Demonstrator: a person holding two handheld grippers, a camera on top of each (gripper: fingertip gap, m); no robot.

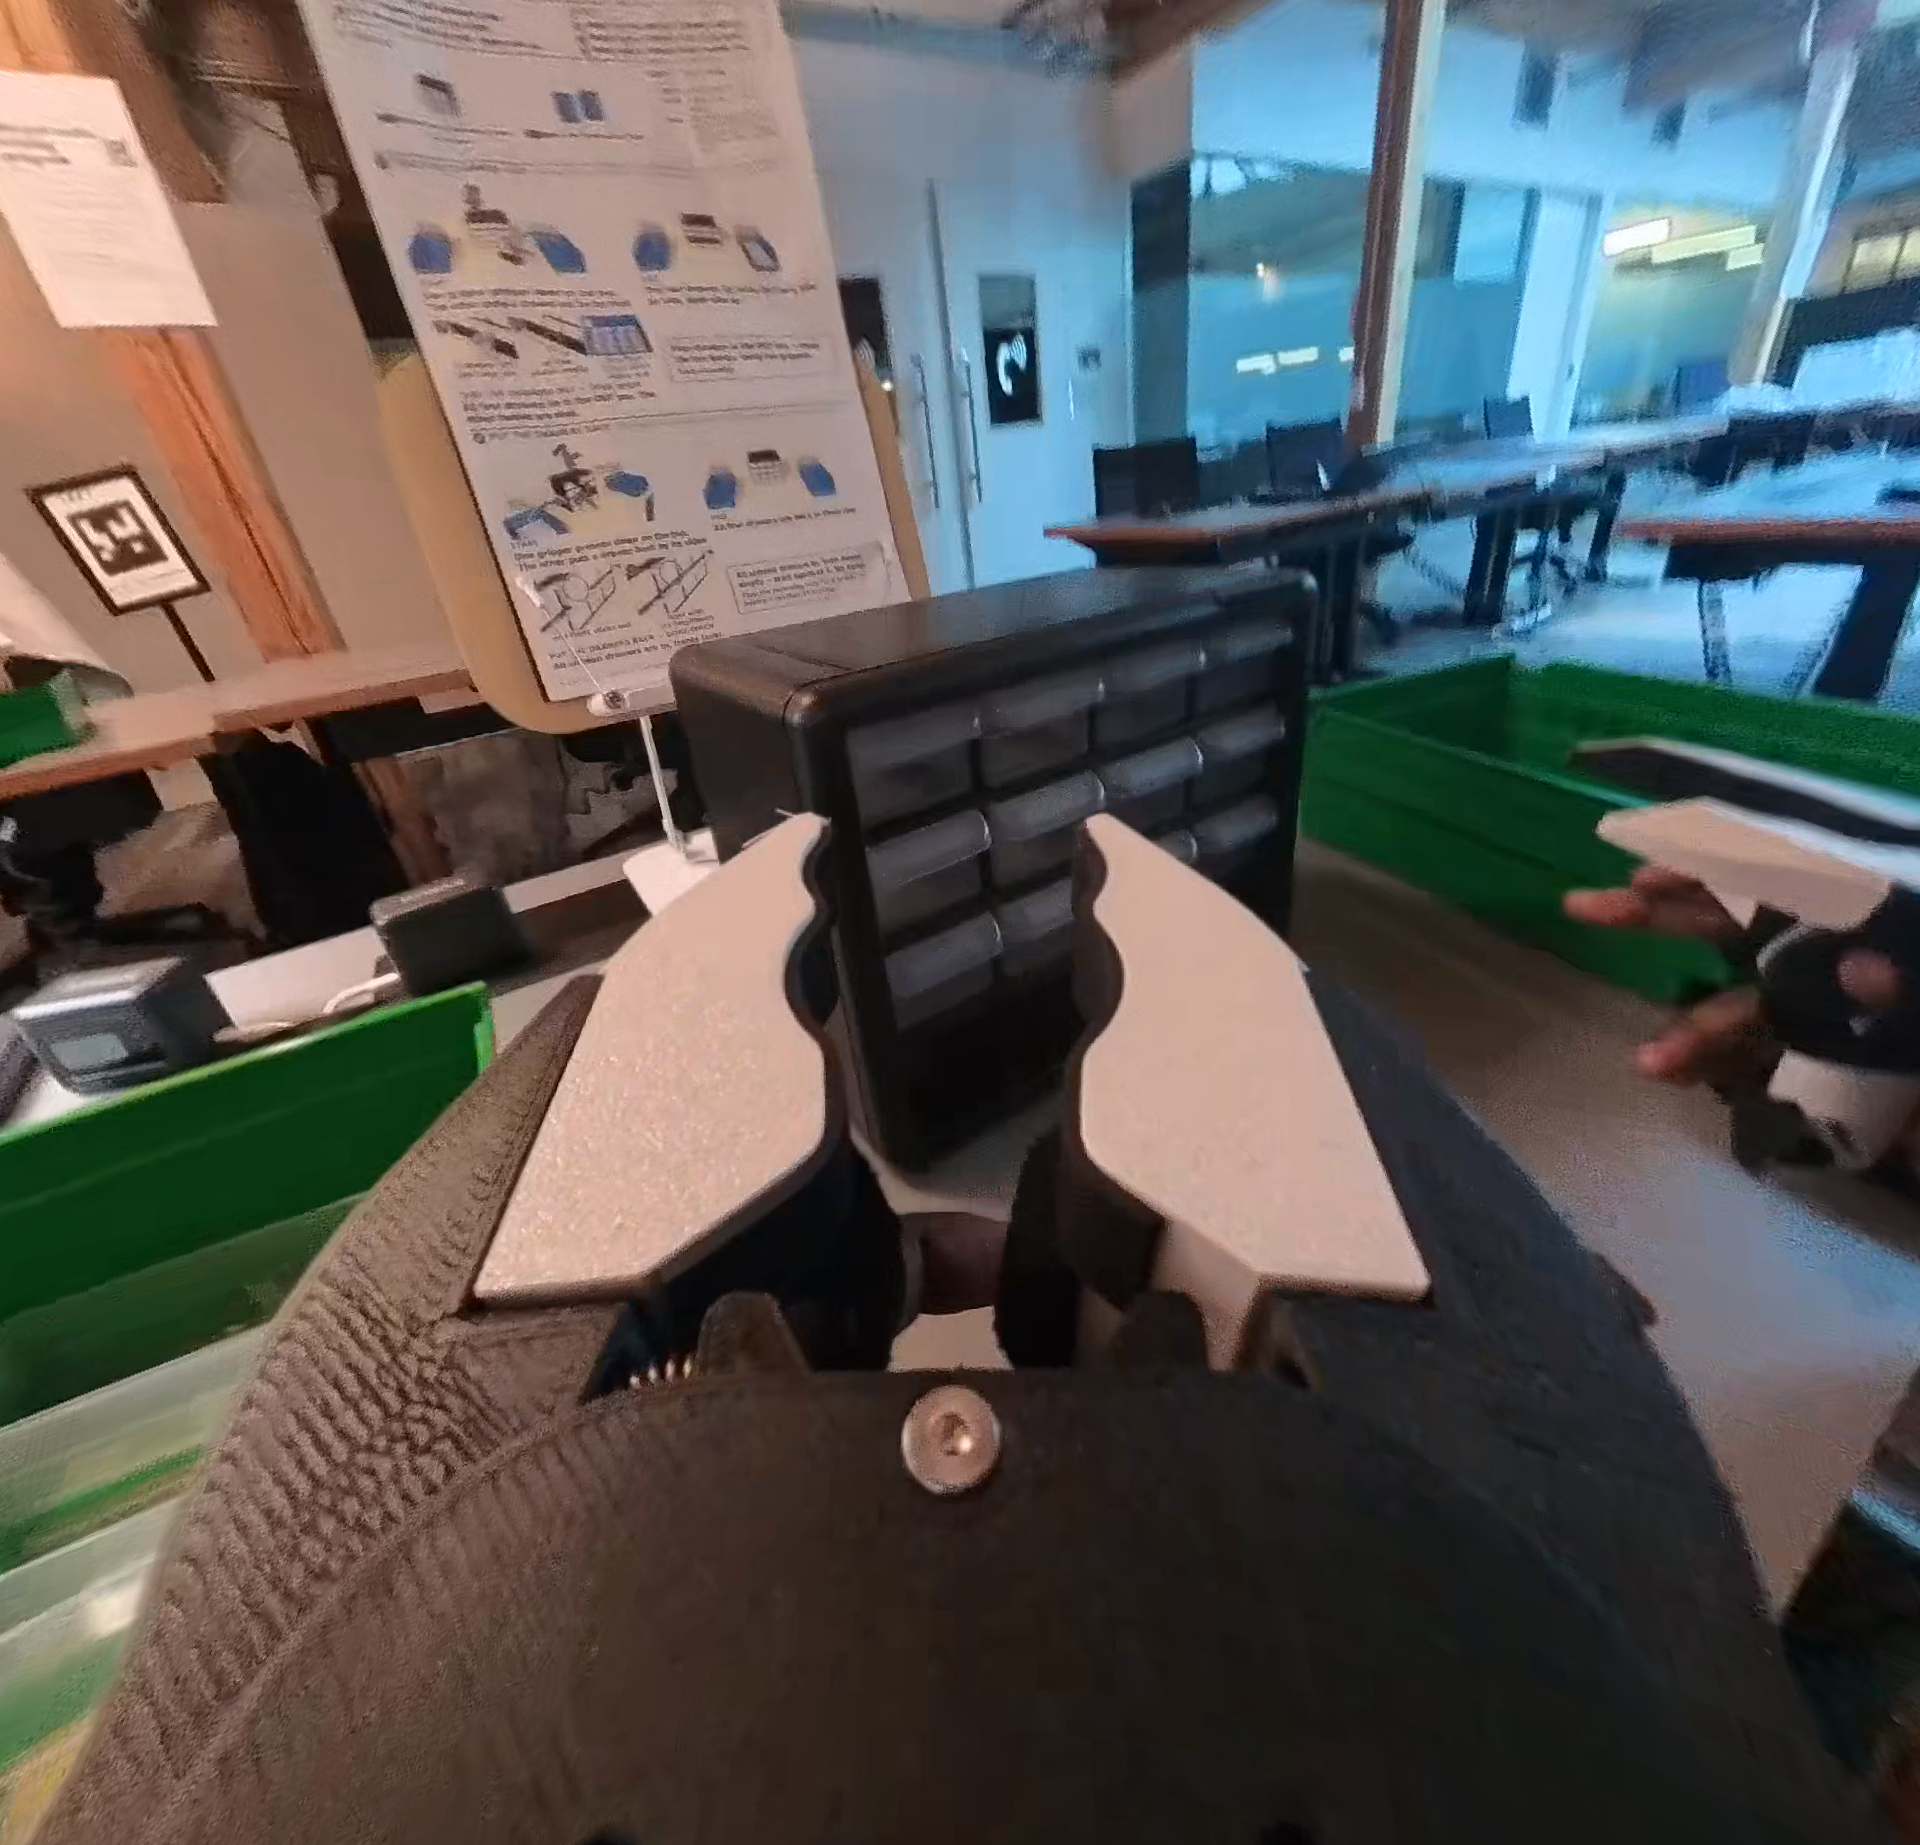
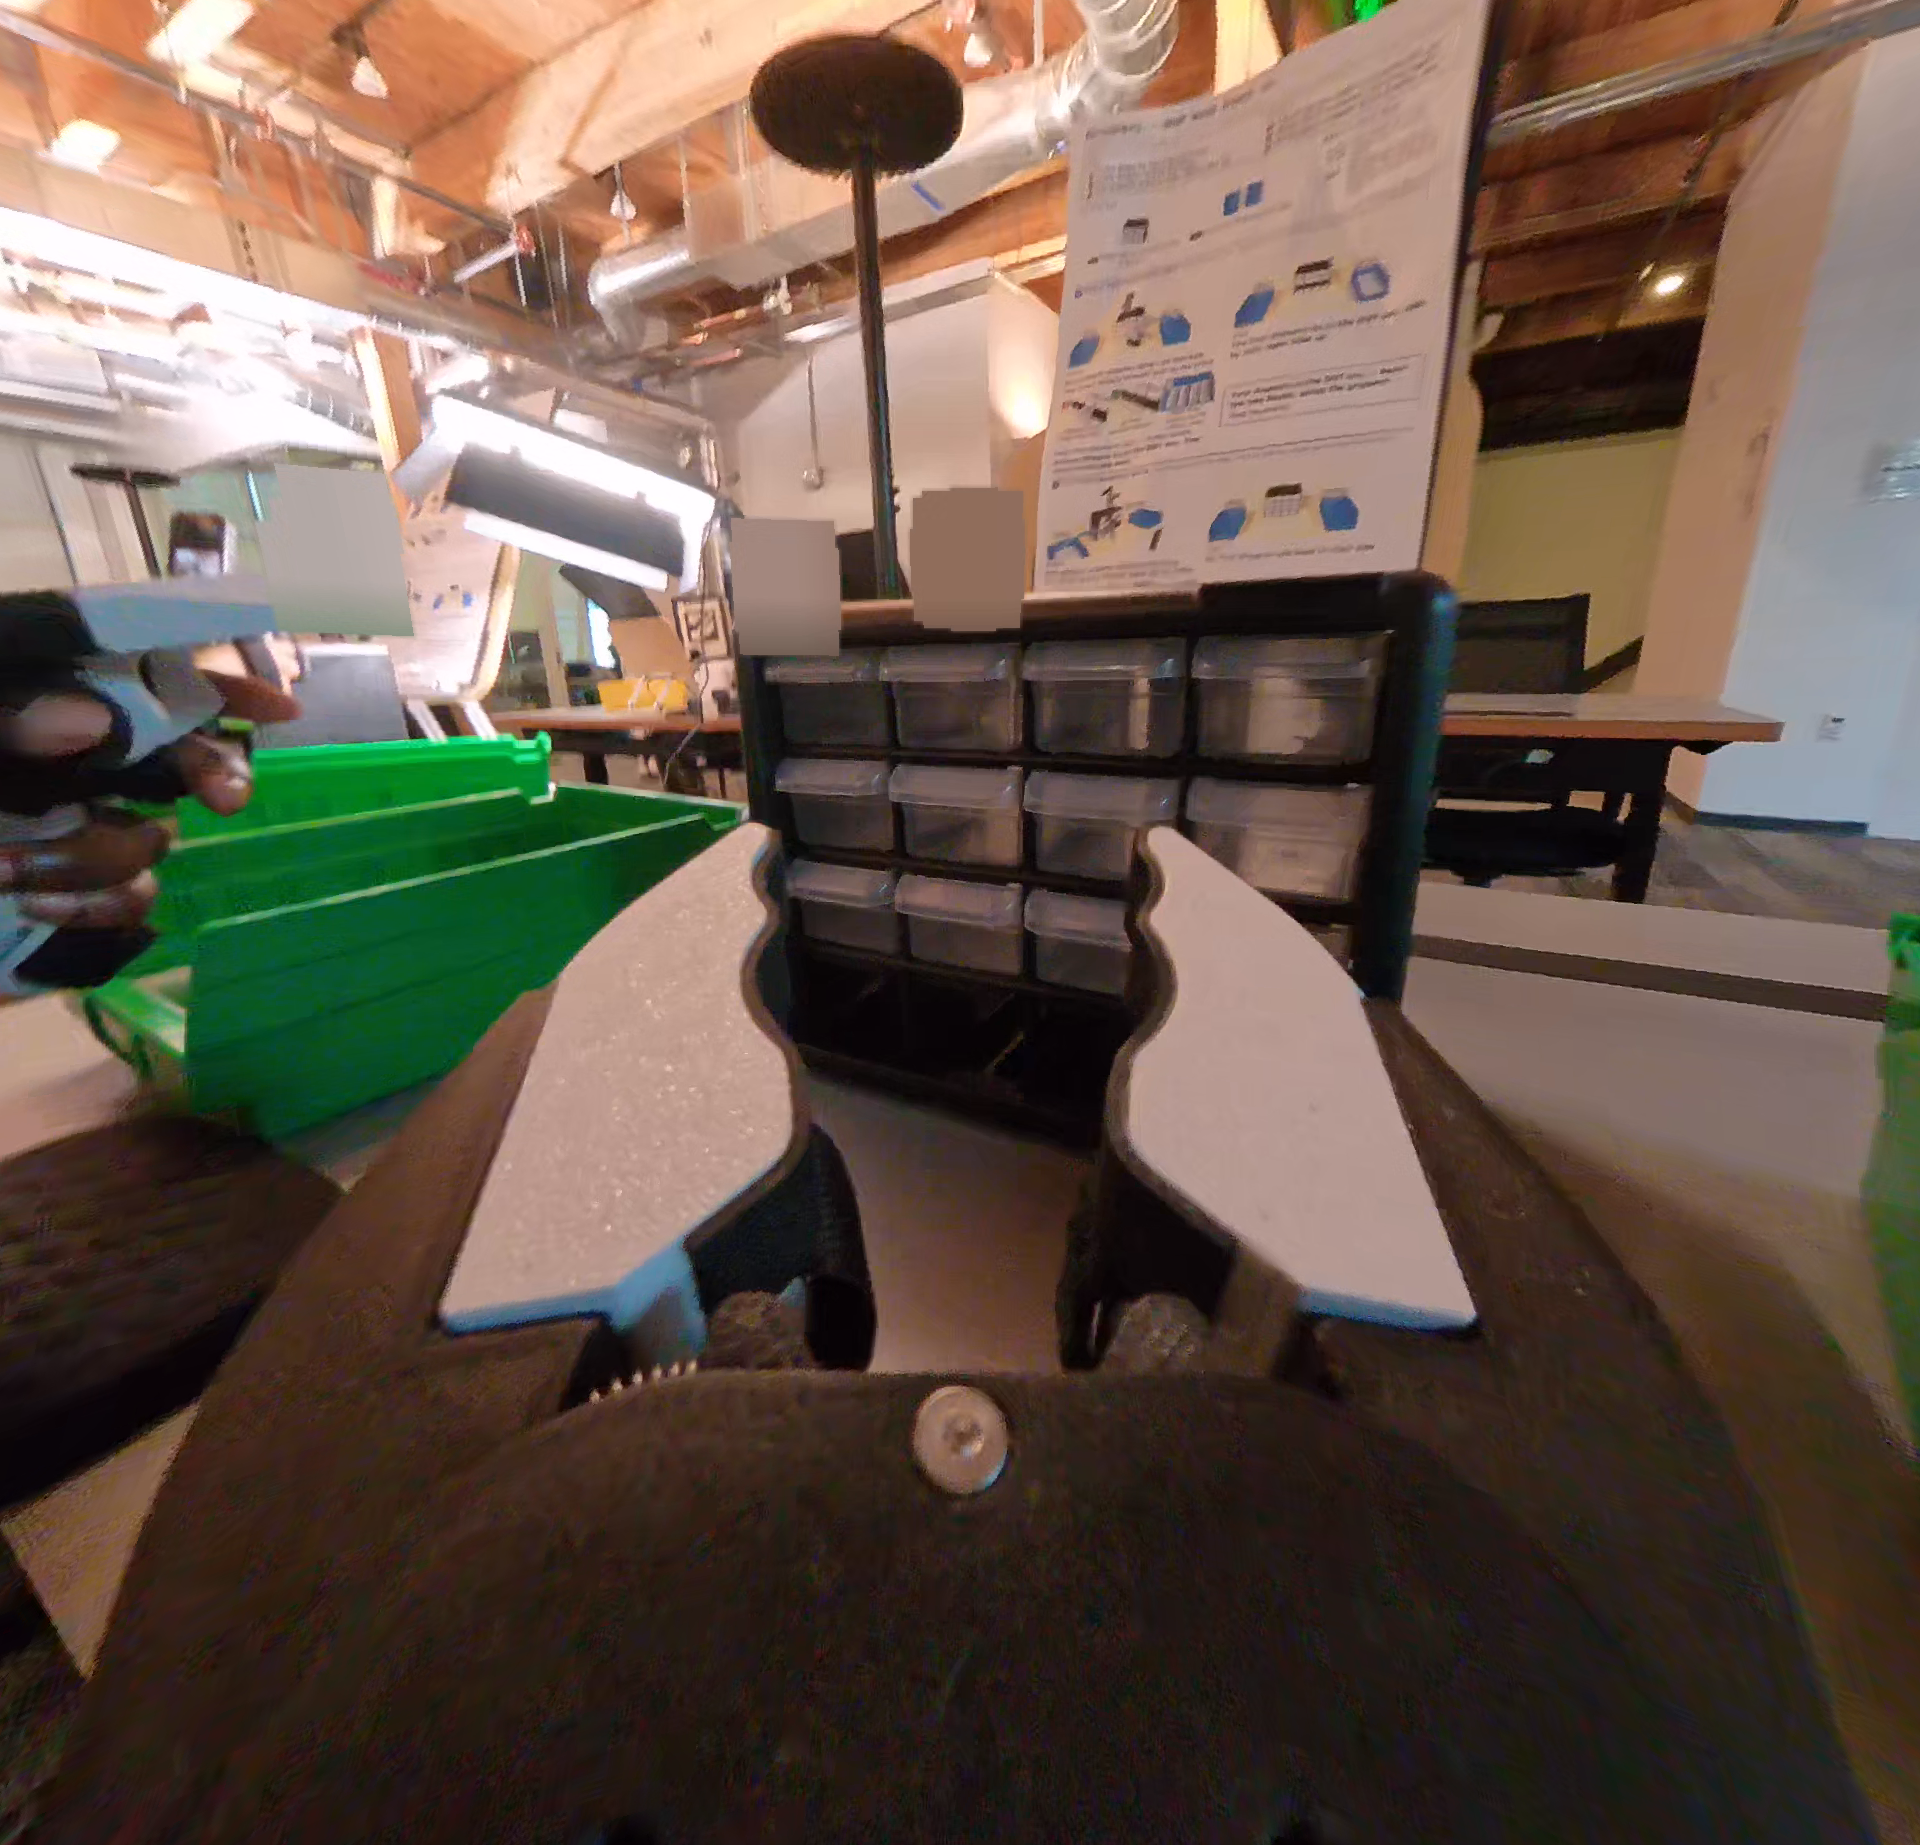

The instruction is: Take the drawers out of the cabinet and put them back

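The left gripper (image 1: 956, 860) and right gripper (image 2: 956, 870), each a pair of grey wavy-edged fingers on a black printed body, are both spread wide and hold nothing. Ahead of both on the grey tabletop (image 2: 1662, 1120) stands the black plastic cabinet (image 2: 1081, 860), its small clear plastic drawers (image 2: 956, 813) filling the upper rows, the bottom row bare. Removal seems under way; next, one gripper must close on a drawer's front lip, likely while the other steadies the cabinet.
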